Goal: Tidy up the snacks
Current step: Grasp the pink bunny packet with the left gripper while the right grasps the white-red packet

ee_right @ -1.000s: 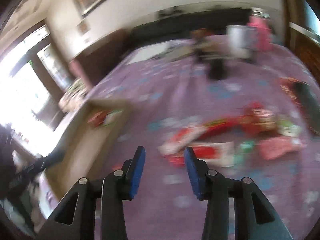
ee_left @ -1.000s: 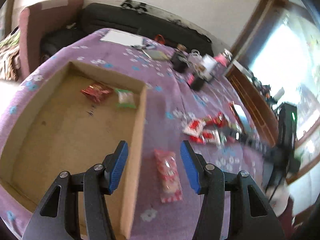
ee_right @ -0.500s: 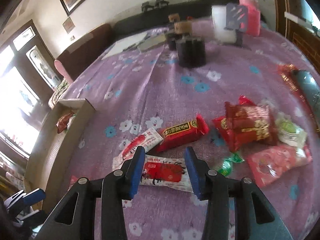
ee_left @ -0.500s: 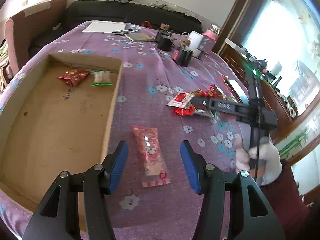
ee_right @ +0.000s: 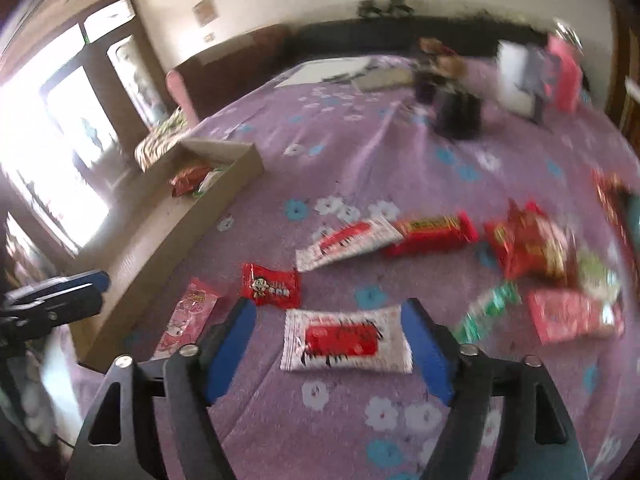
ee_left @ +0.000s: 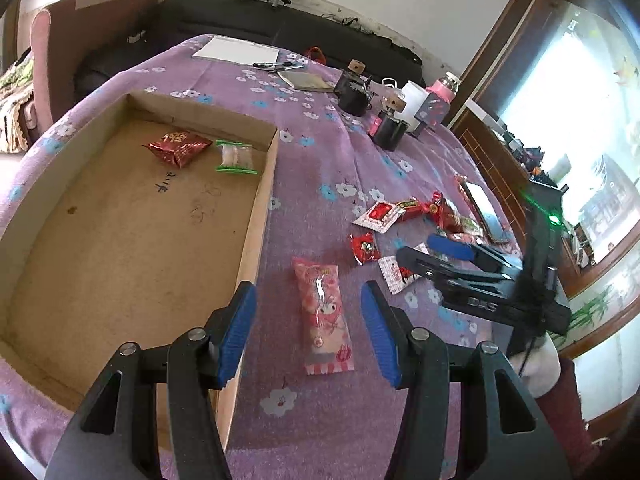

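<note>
My left gripper [ee_left: 308,334] is open and hangs over a long pink snack packet [ee_left: 324,312] that lies on the purple cloth beside the cardboard box [ee_left: 256,220]. The box holds a red foil packet [ee_left: 178,148] and a green-edged candy packet [ee_left: 236,157]. My right gripper [ee_right: 328,344] is open, its jaws on either side of a white and red packet [ee_right: 344,340]. It also shows in the left wrist view [ee_left: 436,254]. A small red packet [ee_right: 272,285] and a heap of red snacks [ee_right: 528,244] lie beyond.
Black cylinders [ee_left: 388,132], a white jar [ee_left: 414,98], a pink-capped bottle [ee_left: 440,94], paper and pens [ee_left: 238,50] stand at the table's far end. A phone [ee_left: 484,210] lies by the snack heap. A dark sofa [ee_left: 280,20] runs behind the table.
The right gripper has opened wider and come down around the white and red packet. The left gripper has moved a little closer over the pink packet.
</note>
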`<state>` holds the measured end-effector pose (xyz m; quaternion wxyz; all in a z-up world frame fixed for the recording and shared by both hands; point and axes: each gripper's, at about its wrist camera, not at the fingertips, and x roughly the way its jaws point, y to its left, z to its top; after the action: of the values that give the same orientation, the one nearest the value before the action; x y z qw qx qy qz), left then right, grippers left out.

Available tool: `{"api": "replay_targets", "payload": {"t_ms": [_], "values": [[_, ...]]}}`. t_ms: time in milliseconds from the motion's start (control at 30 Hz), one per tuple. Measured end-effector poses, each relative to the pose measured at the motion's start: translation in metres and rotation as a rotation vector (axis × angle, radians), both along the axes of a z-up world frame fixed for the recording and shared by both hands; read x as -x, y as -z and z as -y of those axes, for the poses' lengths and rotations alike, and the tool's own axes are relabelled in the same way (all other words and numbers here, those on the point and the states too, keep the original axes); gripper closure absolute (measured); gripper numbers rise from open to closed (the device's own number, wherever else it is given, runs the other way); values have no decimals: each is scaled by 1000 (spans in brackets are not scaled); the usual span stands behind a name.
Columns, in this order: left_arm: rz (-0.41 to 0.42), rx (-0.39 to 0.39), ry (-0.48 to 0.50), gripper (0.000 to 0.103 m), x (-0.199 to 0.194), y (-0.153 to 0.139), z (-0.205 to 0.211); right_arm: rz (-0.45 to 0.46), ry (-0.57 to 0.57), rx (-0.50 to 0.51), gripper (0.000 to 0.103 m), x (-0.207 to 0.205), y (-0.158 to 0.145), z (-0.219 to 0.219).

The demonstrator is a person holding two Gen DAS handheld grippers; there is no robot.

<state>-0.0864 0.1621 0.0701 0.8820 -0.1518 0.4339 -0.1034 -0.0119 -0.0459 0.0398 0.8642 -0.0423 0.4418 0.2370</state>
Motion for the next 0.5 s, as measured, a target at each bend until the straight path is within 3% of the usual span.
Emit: {"api": "replay_targets", "payload": {"t_ms": [67,167,367,500], "values": [[-1,-6,2,50,2,-1,3,-1,10,45,24,-4,7,-5],[-3,-31,28,50,3,0,12,-31,36,123,34,-7,20,-5],[-26,-113,109,50,-4,13,42,-10,-23,213,38,36,19,14],[-40,-194,127,50,-12,29,60,-40,1,191,40,61,19,45]]}}
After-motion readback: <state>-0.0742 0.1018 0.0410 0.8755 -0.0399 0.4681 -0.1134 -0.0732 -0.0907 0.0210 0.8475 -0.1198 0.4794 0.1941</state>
